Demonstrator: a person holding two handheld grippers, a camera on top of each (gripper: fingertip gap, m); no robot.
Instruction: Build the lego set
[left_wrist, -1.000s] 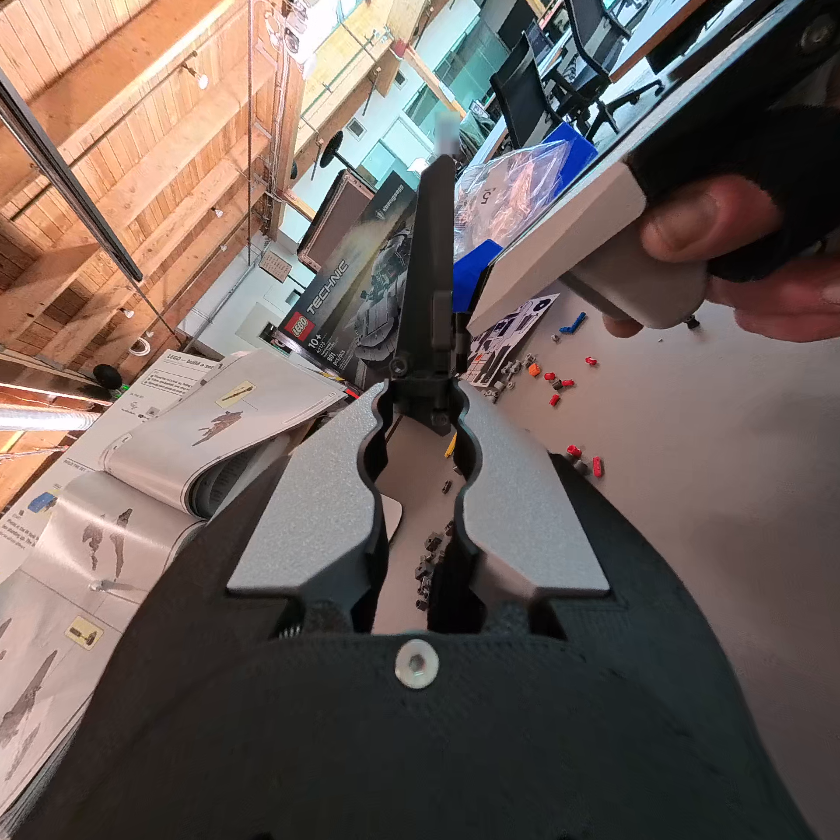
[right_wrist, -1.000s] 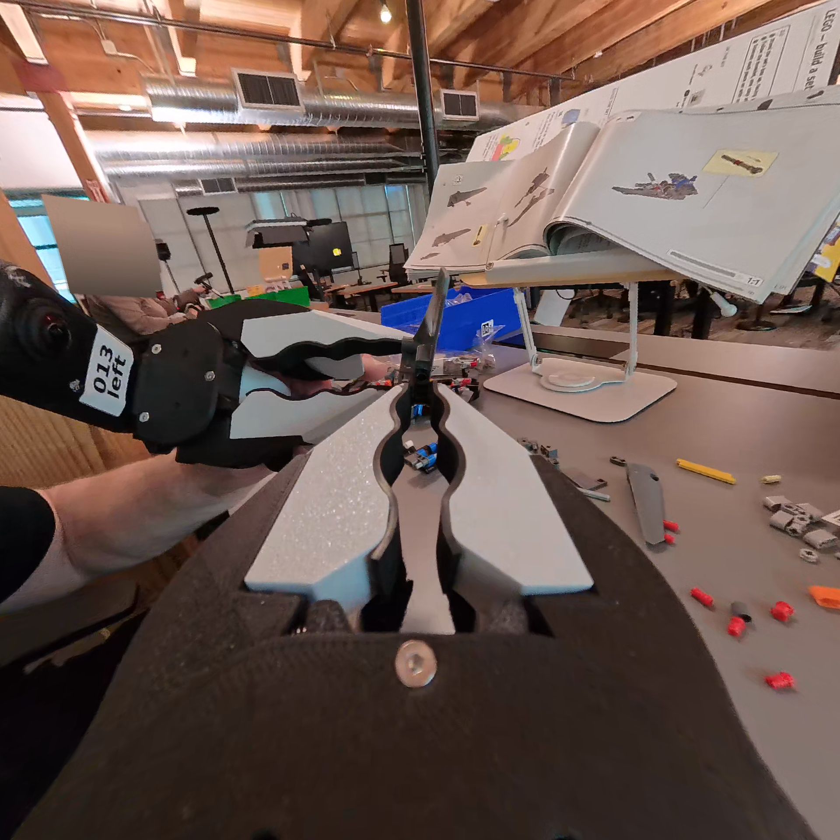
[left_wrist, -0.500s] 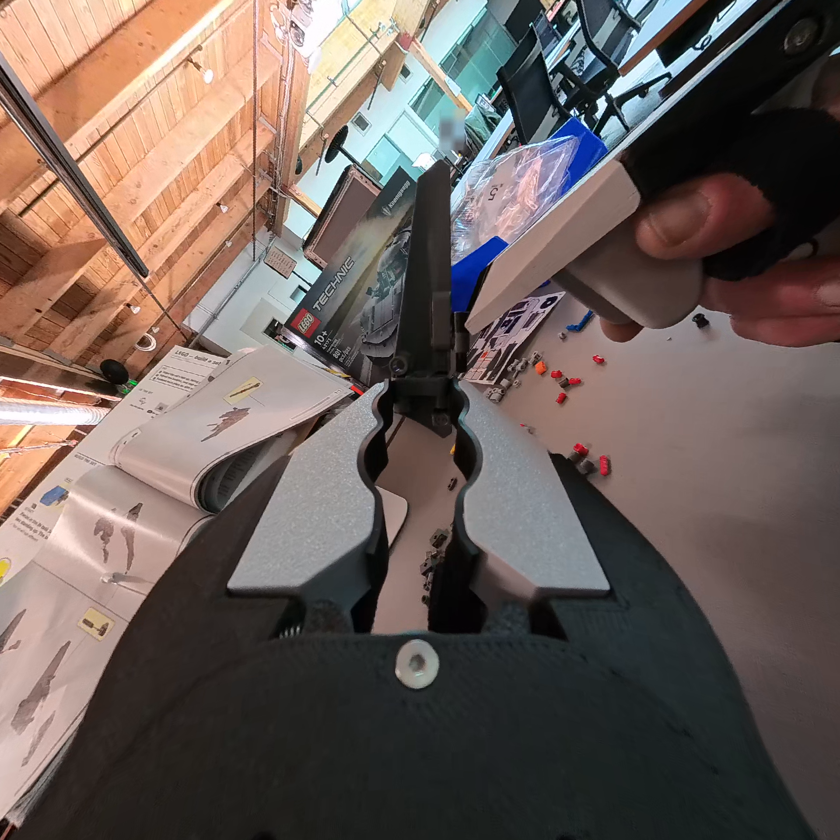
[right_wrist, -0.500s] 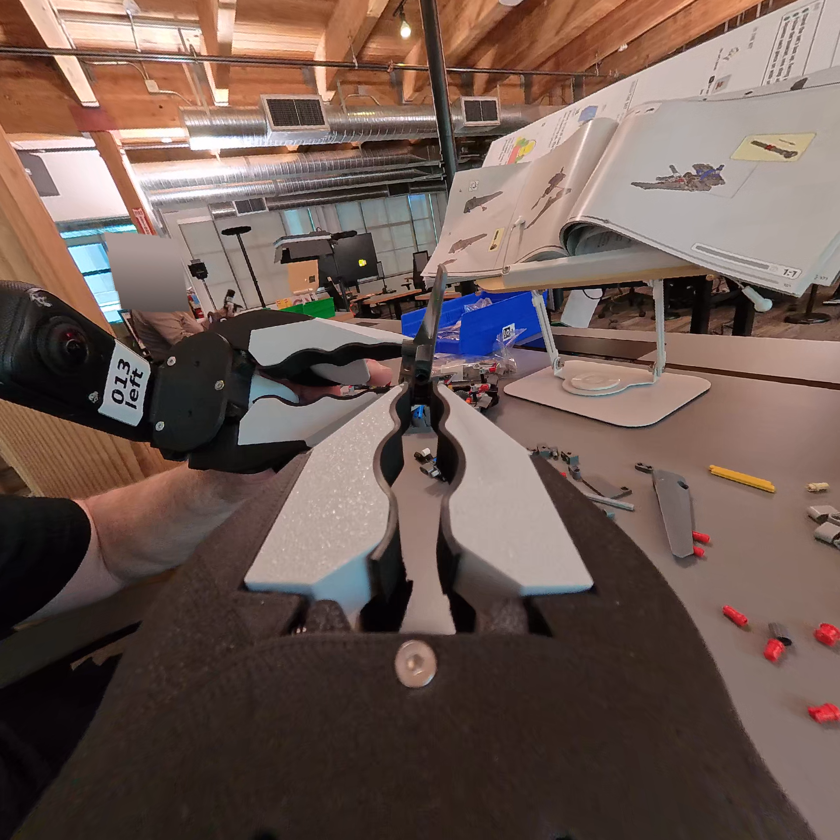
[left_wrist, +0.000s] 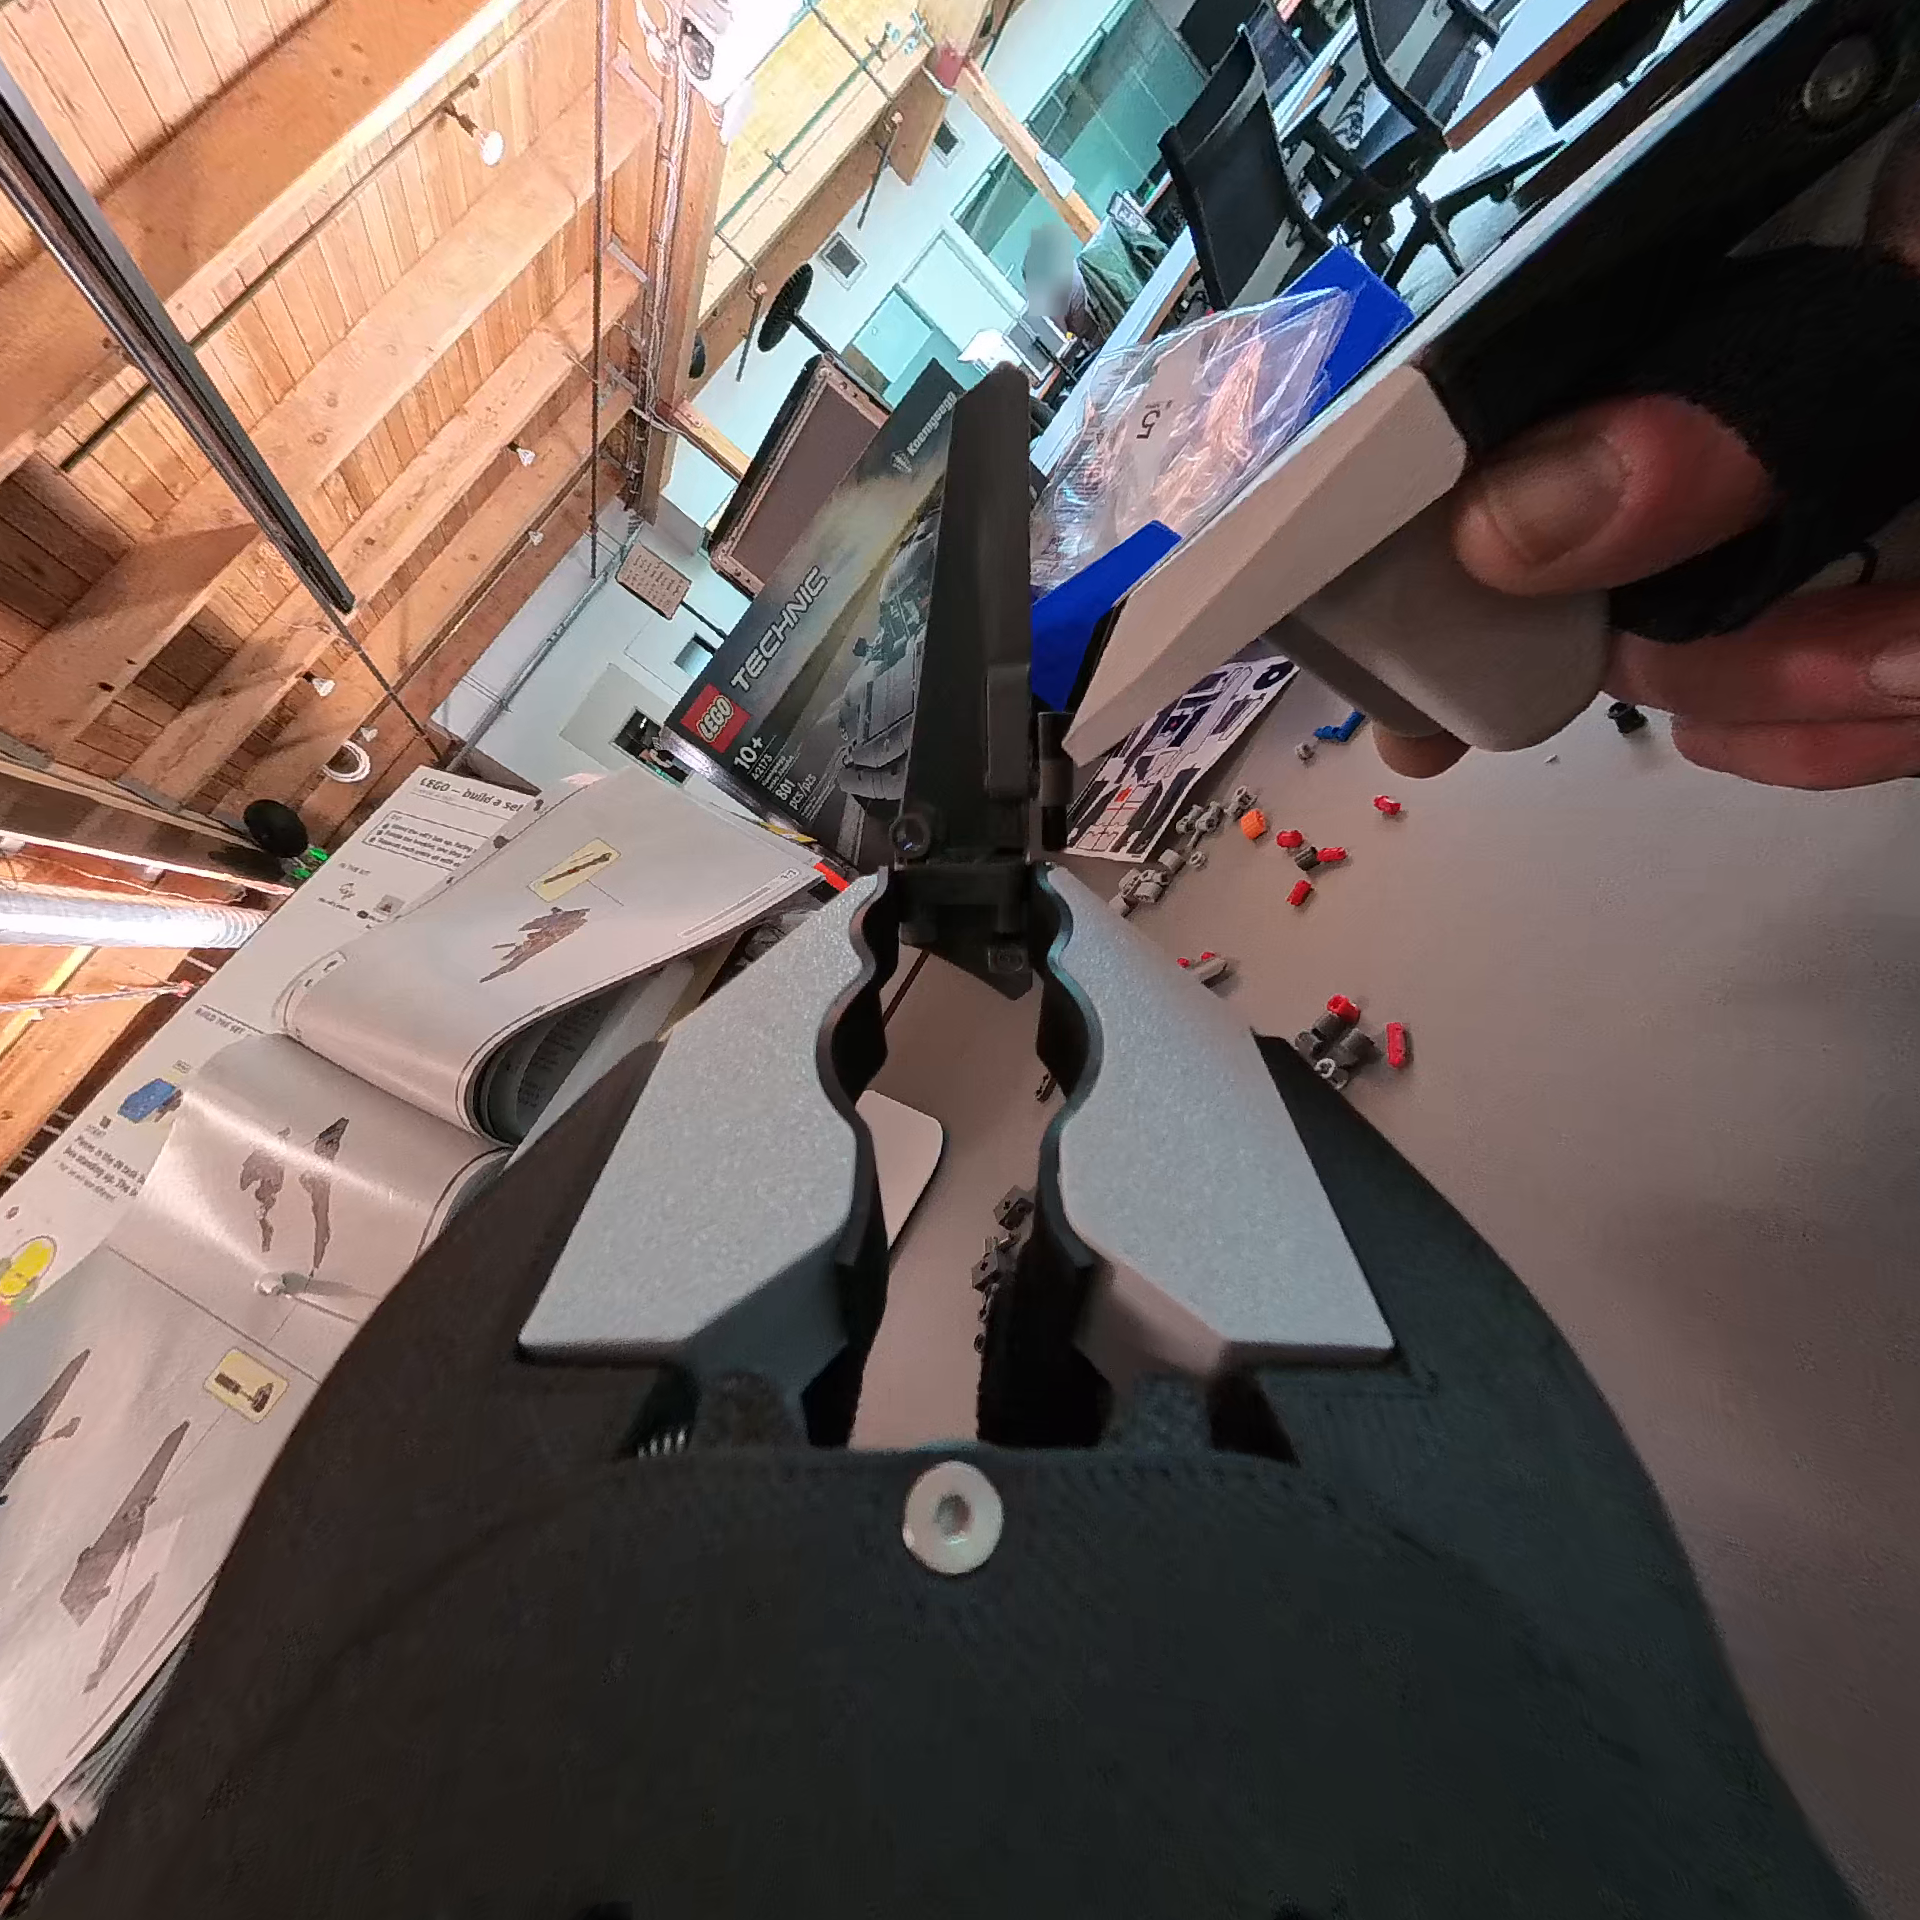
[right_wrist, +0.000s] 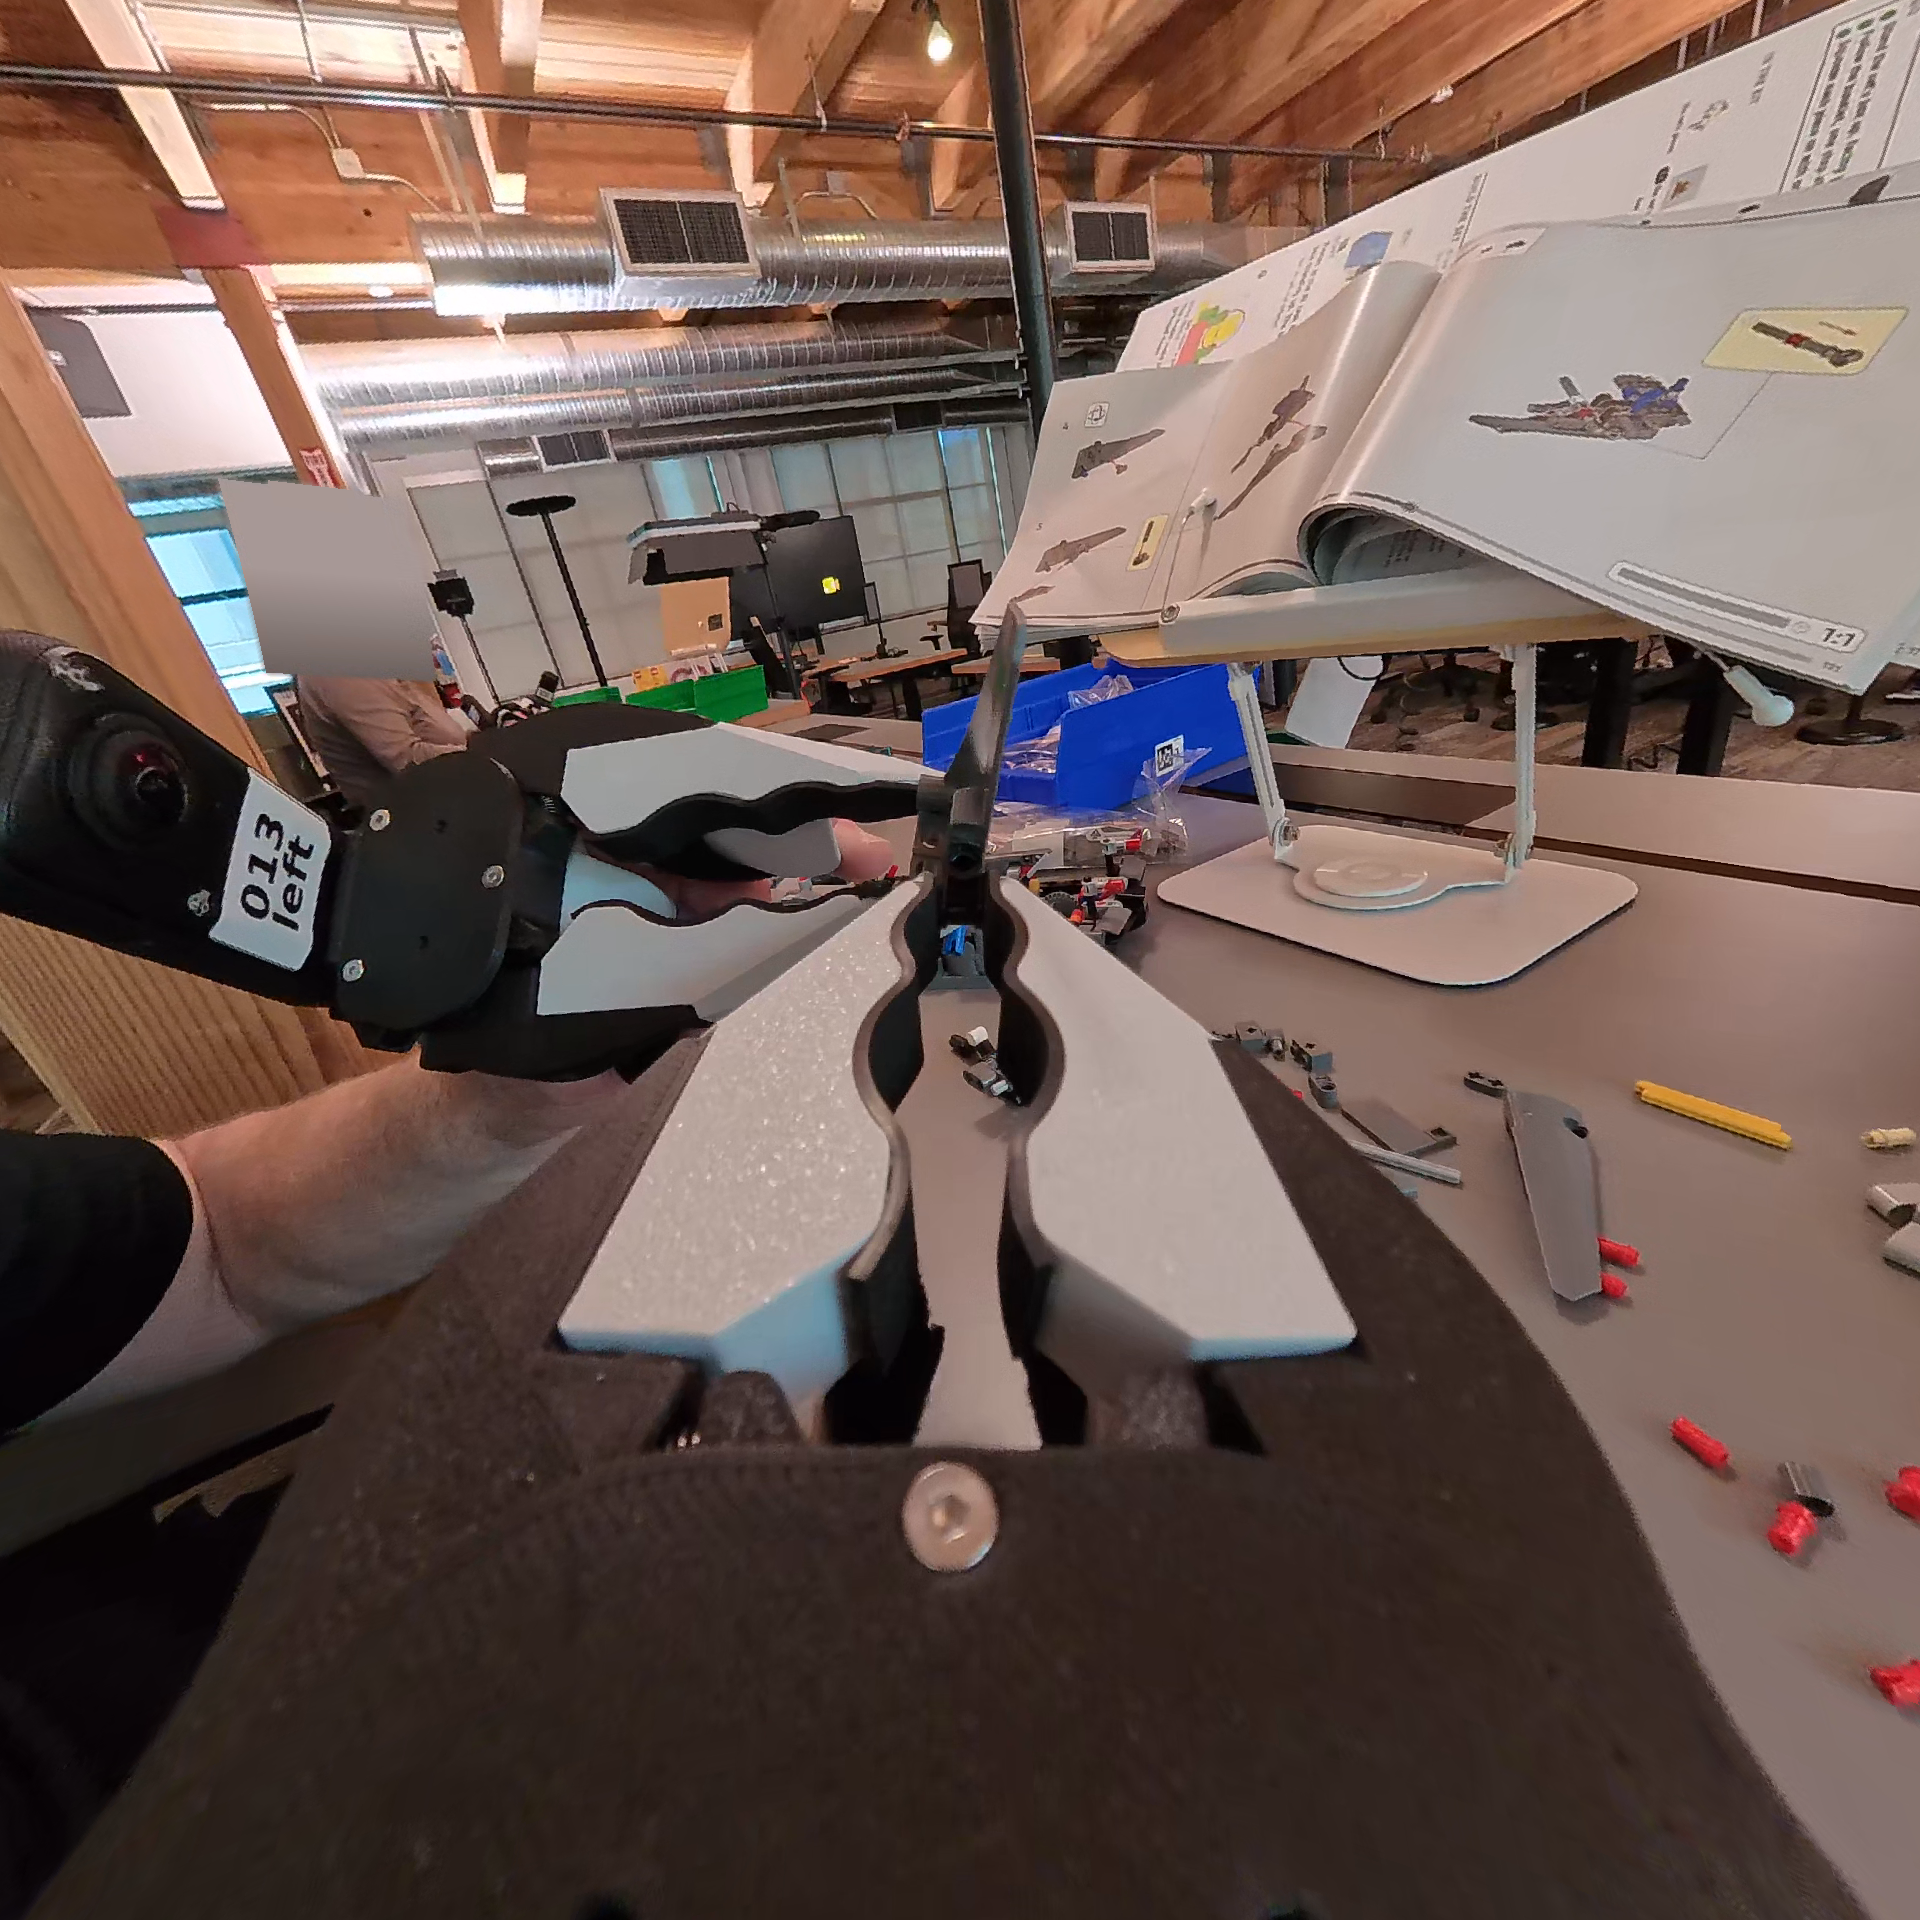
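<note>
Lego sub-assembly (left_wrist: 971, 665), a dark grey tapered wing-like section, is held in the air above the surface (left_wrist: 1558, 1091), pinched at its base by both tools. Left hand-held gripper (left_wrist: 961, 914): jaws nearly closed on the lower block of the piece. Right hand-held gripper (right_wrist: 961, 904): also closed down on the same base, from the other side; a blue element shows just inside its tips. Judged progress: early to middle. Only this one slim section appears built, and a further small cluster lies near the blue bin (right_wrist: 1101, 727). Much remains loose: red pins (right_wrist: 1699, 1444), a yellow axle (right_wrist: 1712, 1115), a grey panel (right_wrist: 1553, 1184), assorted grey connectors. Instruction booklet (right_wrist: 1558, 416) stands open on its stand, at what looks like an early page. Unopened bag (left_wrist: 1195, 436) suggests later stages are untouched.
</note>
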